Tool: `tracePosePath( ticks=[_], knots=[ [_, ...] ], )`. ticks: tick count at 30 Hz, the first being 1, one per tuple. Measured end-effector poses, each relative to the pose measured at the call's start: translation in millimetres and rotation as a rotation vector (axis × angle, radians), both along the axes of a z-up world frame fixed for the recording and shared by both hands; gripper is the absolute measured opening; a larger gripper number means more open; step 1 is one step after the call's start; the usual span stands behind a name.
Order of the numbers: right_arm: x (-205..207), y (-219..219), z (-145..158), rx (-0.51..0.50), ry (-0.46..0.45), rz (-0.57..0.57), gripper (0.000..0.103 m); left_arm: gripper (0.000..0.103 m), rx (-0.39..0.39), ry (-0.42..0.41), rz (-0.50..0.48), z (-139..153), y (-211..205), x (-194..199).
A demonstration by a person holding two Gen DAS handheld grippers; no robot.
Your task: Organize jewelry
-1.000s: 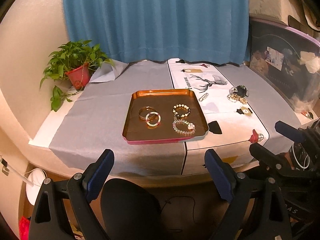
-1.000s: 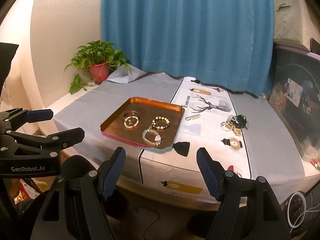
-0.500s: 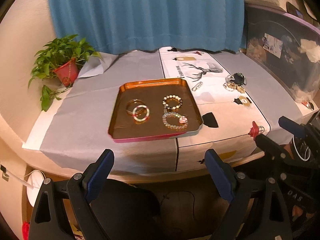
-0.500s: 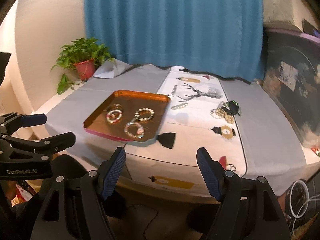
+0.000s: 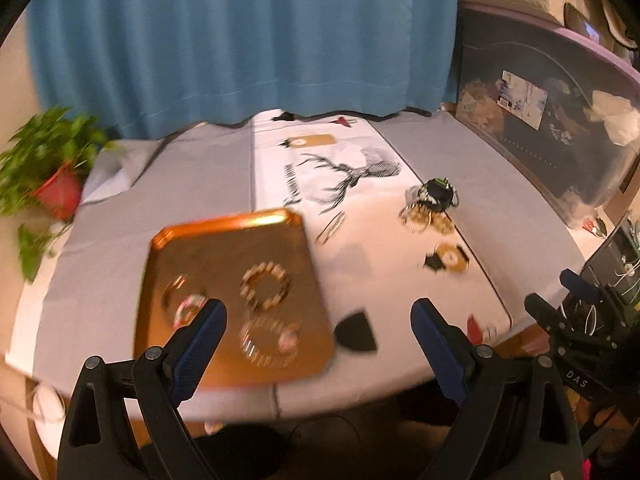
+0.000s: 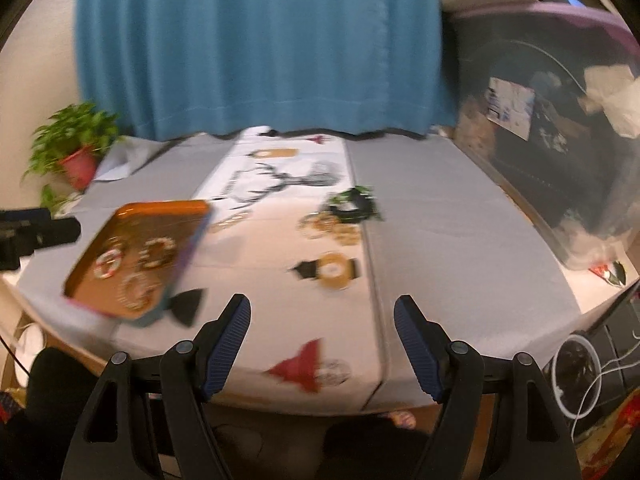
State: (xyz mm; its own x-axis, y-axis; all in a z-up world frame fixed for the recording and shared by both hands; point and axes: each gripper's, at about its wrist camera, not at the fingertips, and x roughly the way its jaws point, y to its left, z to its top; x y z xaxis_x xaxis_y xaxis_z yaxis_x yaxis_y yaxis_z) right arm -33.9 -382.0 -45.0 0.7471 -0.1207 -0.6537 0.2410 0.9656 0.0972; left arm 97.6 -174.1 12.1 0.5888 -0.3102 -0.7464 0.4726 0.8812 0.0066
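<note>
in the left wrist view your left gripper point(image 5: 318, 312) stood wide with nothing between its pads, above the near edge of the orange tray point(image 5: 224, 236), where blurred bracelets point(image 5: 265, 286) lay. in the right wrist view your right gripper point(image 6: 322, 318) gaped empty over the white runner point(image 6: 280, 280); loose jewelry point(image 6: 340, 216) sat beyond it, right of the tray point(image 6: 132, 216).
</note>
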Motion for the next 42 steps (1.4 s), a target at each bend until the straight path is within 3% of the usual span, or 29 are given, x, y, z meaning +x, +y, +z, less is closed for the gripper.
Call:
tracePosePath(
  ticks=[9,13,16,19,31,35,37,39,42],
  knots=[
    [91,-91,-47,0.015,0.05,-0.047,0.076,0.093,0.08,-0.004,-0.211,-35,-118,109],
    [138,-119,-73,0.031,0.094,-0.038,0.076,0.093,0.146,0.003,-0.324,-68,-171,152],
    [164,-133,-89,0.038,0.129,-0.022,0.076,0.093,0.139,0.032,-0.376,-87,-192,177],
    [183,-140,-100,0.03,0.148,0.007,0.076,0.093,0.117,0.061,-0.433,-101,-204,193],
    [220,-140,-116,-0.036,0.186,0.077,0.076,0.091,0.182,0.073,-0.635,-125,-235,208],
    [228,-144,-116,-0.059,0.183,0.097,0.076,0.081,0.136,0.183,-0.711,-128,-237,224],
    [231,-147,-117,-0.075,0.18,0.116,0.076,0.072,0.112,0.238,-0.745,-130,-238,230],
    [232,-150,-117,-0.092,0.181,0.126,0.076,0.053,0.122,0.261,-0.768,-134,-239,232],
    [233,-152,-117,-0.092,0.179,0.133,0.076,0.053,0.132,0.239,-0.802,-135,-239,230]
  ],
)
